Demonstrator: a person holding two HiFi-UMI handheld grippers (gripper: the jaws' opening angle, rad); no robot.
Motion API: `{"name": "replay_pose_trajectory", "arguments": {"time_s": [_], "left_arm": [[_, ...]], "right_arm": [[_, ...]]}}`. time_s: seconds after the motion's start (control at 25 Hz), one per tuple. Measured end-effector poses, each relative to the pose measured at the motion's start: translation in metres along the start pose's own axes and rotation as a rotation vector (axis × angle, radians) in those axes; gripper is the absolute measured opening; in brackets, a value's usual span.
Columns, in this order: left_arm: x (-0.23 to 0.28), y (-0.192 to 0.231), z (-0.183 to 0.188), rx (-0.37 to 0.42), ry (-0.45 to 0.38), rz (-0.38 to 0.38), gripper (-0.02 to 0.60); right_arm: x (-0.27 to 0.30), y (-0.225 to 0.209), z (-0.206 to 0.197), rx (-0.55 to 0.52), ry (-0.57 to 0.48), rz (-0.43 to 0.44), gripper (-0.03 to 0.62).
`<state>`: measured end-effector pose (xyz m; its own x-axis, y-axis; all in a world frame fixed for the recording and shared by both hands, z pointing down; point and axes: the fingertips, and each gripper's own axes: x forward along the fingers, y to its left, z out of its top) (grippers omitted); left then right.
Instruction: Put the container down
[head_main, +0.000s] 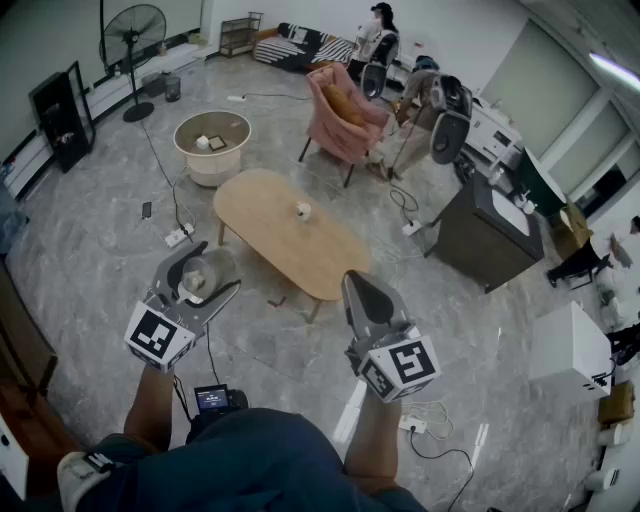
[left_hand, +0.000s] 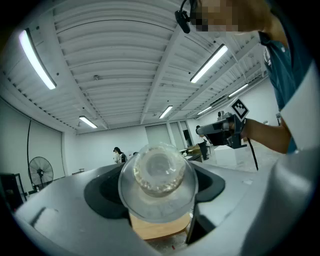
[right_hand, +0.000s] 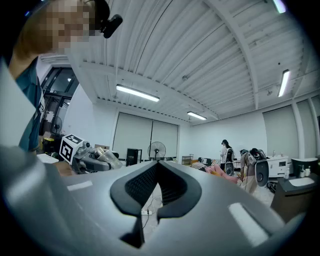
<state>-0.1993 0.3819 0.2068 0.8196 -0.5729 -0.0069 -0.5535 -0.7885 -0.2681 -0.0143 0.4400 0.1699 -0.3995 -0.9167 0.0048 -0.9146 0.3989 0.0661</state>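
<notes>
A clear, round plastic container (head_main: 197, 279) is held in the air between the jaws of my left gripper (head_main: 222, 265), above the floor and short of the oval wooden table (head_main: 270, 225). In the left gripper view the container (left_hand: 157, 180) faces the camera end on, both dark pads pressing its sides, and the table's wood shows below it. My right gripper (head_main: 355, 276) hovers to the right, shut with nothing in it; its pads meet tip to tip in the right gripper view (right_hand: 157, 167). That view also catches the container (right_hand: 107, 159) from the side.
A small white object (head_main: 303, 210) sits on the oval table. Beyond are a round white table (head_main: 212, 145), a pink armchair (head_main: 345, 110), a standing fan (head_main: 133, 40) and a dark cabinet (head_main: 490, 230). Cables and a power strip (head_main: 178, 236) lie on the floor. People stand at the back.
</notes>
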Motion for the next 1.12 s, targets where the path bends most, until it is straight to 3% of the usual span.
{"name": "replay_pose_trajectory", "arguments": {"time_s": [0.68,1.12], "left_arm": [[-0.001,0.041,-0.028,-0.011,-0.004,-0.041,0.336],[0.005,0.072,-0.051,-0.044,-0.002,-0.046,0.336]], "right_arm": [[0.041,0.02,-0.012,0.005,0.028,-0.03,0.008],[0.08,0.028,-0.016,0.058,-0.005,-0.004,0.011]]}}
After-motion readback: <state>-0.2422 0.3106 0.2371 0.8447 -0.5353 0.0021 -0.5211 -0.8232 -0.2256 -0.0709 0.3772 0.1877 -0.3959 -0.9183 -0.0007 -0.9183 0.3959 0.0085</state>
